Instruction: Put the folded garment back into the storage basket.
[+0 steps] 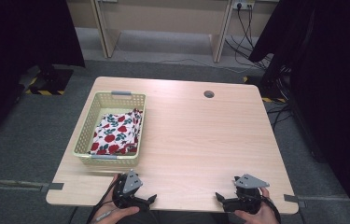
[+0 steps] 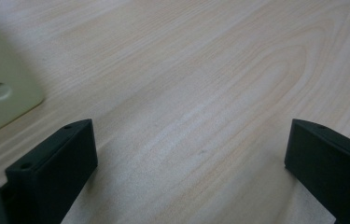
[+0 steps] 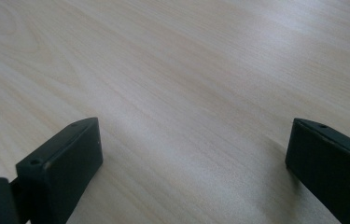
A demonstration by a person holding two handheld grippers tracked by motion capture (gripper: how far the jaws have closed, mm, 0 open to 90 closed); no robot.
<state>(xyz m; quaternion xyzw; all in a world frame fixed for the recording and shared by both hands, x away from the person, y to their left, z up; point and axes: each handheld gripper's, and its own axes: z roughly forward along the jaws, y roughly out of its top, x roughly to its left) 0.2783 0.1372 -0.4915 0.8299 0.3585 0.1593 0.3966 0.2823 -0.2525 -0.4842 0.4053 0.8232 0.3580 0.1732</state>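
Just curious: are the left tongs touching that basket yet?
Apart. The high view shows bare table between the left tongs and the basket.

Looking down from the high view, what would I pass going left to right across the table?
Yellow basket with the rose-print cloth inside → left tool → round cable hole → right tool.

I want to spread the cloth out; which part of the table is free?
The table is bare from the basket to its right edge, past the round hole. The cloth fills the basket. The left gripper and right gripper occupy the near edge.
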